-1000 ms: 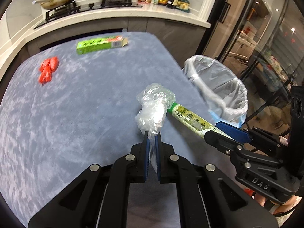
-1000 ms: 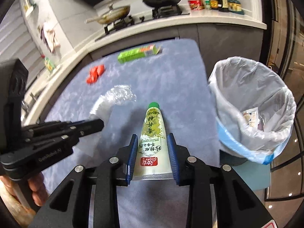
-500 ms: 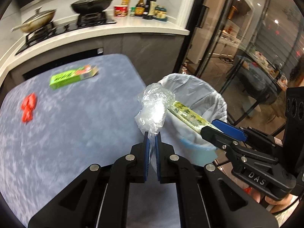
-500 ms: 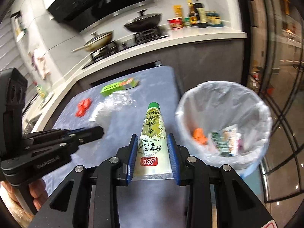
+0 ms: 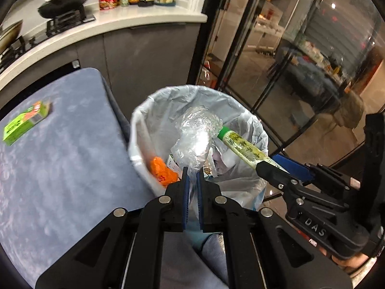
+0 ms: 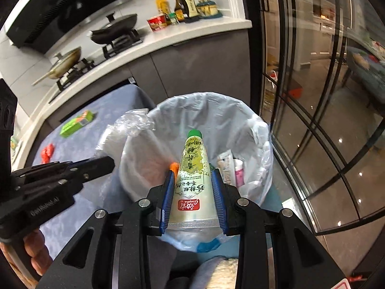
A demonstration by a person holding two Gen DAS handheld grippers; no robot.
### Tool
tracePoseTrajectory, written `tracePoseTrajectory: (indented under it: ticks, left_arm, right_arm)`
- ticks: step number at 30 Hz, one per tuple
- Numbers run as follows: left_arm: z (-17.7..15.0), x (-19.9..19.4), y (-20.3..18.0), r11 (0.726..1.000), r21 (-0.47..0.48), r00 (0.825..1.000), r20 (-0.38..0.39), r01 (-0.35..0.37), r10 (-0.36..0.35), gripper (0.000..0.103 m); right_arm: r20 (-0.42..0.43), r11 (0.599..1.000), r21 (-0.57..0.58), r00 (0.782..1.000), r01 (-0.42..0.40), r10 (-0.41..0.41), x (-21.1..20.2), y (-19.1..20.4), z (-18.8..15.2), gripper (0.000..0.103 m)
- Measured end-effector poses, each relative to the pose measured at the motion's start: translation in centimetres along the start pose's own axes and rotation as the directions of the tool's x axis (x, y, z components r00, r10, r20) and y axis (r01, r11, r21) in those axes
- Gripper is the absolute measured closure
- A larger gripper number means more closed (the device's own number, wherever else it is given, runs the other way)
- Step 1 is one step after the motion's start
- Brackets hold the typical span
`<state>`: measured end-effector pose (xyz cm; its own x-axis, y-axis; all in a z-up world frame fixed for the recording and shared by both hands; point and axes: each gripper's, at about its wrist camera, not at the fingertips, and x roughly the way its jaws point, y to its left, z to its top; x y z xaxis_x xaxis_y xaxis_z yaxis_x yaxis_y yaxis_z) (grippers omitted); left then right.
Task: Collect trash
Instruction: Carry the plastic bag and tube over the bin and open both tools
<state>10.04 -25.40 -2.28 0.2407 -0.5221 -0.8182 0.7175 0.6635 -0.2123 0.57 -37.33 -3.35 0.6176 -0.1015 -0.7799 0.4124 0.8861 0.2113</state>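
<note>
- Blue-grey cloth covers the table (image 5: 60,168), which fills the 9 o'clock side of the left wrist view; a green carton (image 5: 25,122) and, in the right wrist view, a red wrapper (image 6: 47,153) lie on it, not yet collected.
- White-lined trash bin (image 5: 142,125) stands just off the table's edge, already holding an orange scrap (image 5: 163,172) and some packets.
- Left gripper (image 5: 191,180) is clamped on a crumpled clear plastic bag (image 5: 197,137), hanging over the bin mouth.
- Right gripper (image 6: 193,192) pinches a green-capped paste tube (image 6: 192,173), cap pointing toward 12 o'clock above the bin.
- Step in hand, as I judge it: the drop. Next move calls for parting both sets of jaws over the liner, then returning for the carton and wrapper.
</note>
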Motion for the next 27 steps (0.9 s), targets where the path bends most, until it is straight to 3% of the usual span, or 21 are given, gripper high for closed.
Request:
tracePoseTrajectory:
  ticks: [3,5,7,9,14,27]
  left_arm:
    - [0.4,1.7,-0.1,1.0,-0.012,1.0,-0.023,-0.001,0.0,0.094]
    - [0.4,2.3,0.0,1.0,-0.028,0.999,-0.031,-0.012,0.012,0.073]
    - [0.4,2.3,0.1,0.999,-0.046,1.0,-0.019,-0.025,0.024,0.061]
    - [0.3,2.1,0.1,0.998,-0.039,0.999,-0.003,-0.039,0.039,0.06]
    - [0.4,2.0,0.1,0.998,-0.029,0.998,0.0,-0.064,0.064,0.06]
    - [-0.5,-0.1,1.2,0.995,-0.045,0.996,0.032,-0.084,0.085,0.06]
  right_arm:
    - [-0.009,1.0,0.008,1.0,0.004,-0.004,0.8,-0.4,0.2,0.072]
    - [0.002,1.0,0.027,1.0,0.003,-0.003,1.0,-0.7,0.3,0.072]
    - [0.013,0.999,0.044,1.0,-0.005,0.004,1.0,-1.0,0.4,0.072]
    - [0.031,0.999,0.051,0.999,-0.007,0.006,0.8,-1.2,0.5,0.064]
    - [0.056,0.999,0.032,0.998,-0.005,0.003,0.2,-0.5,0.8,0.06]
    - [0.084,0.999,0.01,0.996,-0.037,0.036,-1.2,1.8,1.2,0.059]
